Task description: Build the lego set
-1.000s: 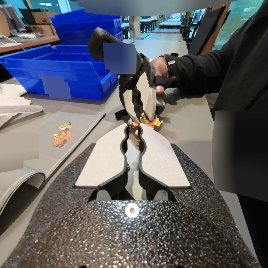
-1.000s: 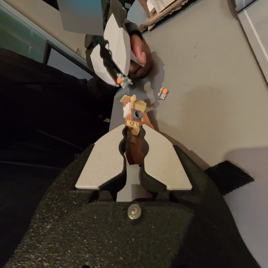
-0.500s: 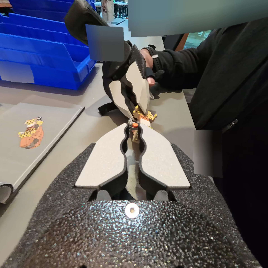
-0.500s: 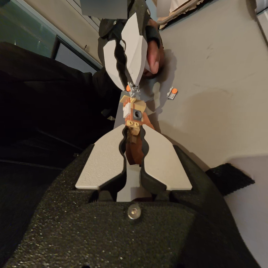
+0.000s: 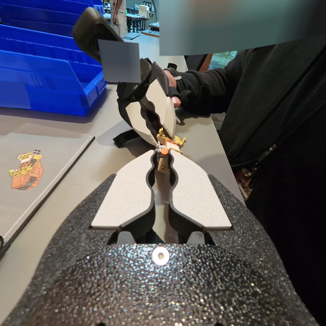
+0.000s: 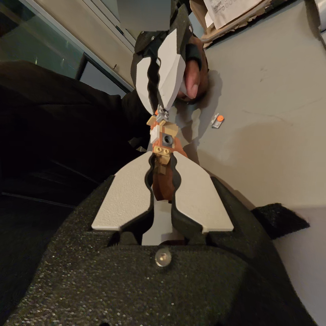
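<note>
My right gripper (image 6: 162,155) is shut on a brown, tan and white lego model (image 6: 163,139), held above the grey table. The model also shows in the left wrist view (image 5: 172,141), held by the right gripper (image 5: 161,135). My left gripper (image 5: 163,153) is shut on a small grey piece with an orange stud (image 5: 163,151). In the right wrist view the left gripper (image 6: 161,110) presses that grey piece (image 6: 163,115) against the model's far end. A second grey piece with an orange stud (image 6: 217,120) lies loose on the table.
An open instruction booklet (image 5: 35,167) lies at the left. Blue plastic bins (image 5: 44,70) stand behind it. A person in black (image 5: 282,123) stands at the table's right edge. Torn cardboard and paper (image 6: 238,19) lie at the far side. The tips of one gripper are about 5 centimetres away from the tips of the other.
My left gripper has moved in with the small grey piece until it touches the model's end. The right gripper has kept its hold on the model.
</note>
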Available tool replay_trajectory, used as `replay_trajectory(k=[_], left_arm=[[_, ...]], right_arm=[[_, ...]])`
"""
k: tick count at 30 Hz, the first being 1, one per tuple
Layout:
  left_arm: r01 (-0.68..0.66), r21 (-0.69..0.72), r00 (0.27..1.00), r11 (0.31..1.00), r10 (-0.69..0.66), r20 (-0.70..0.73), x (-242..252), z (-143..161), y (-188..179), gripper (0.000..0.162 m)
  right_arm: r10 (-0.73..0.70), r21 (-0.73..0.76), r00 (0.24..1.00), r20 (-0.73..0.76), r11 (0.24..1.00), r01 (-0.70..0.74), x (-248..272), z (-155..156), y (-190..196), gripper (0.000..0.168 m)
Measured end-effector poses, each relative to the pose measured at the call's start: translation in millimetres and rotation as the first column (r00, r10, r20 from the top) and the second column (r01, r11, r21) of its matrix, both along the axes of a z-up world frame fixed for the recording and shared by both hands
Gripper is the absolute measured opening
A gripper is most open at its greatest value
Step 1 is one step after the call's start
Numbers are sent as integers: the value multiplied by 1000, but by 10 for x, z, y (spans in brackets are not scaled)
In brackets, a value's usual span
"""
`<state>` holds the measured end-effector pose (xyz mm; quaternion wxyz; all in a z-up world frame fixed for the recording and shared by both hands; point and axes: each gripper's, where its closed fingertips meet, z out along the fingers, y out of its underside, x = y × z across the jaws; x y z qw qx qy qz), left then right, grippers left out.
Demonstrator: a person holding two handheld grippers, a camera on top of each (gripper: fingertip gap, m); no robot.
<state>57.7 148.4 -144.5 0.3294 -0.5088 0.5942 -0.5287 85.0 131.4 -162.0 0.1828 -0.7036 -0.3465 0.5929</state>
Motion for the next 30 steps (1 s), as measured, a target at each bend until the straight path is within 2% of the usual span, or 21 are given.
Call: replay_trajectory(k=[9, 30], left_arm=[[40, 27, 999, 999, -40, 2, -9, -8, -42, 10], [176, 258, 973, 950, -128, -192, -75, -306, -67, 10]], right_arm=[[15, 7, 1000, 7, 1000, -15, -12, -5, -36, 16], [1, 83, 985, 170, 996, -15, -5, -193, -50, 17]])
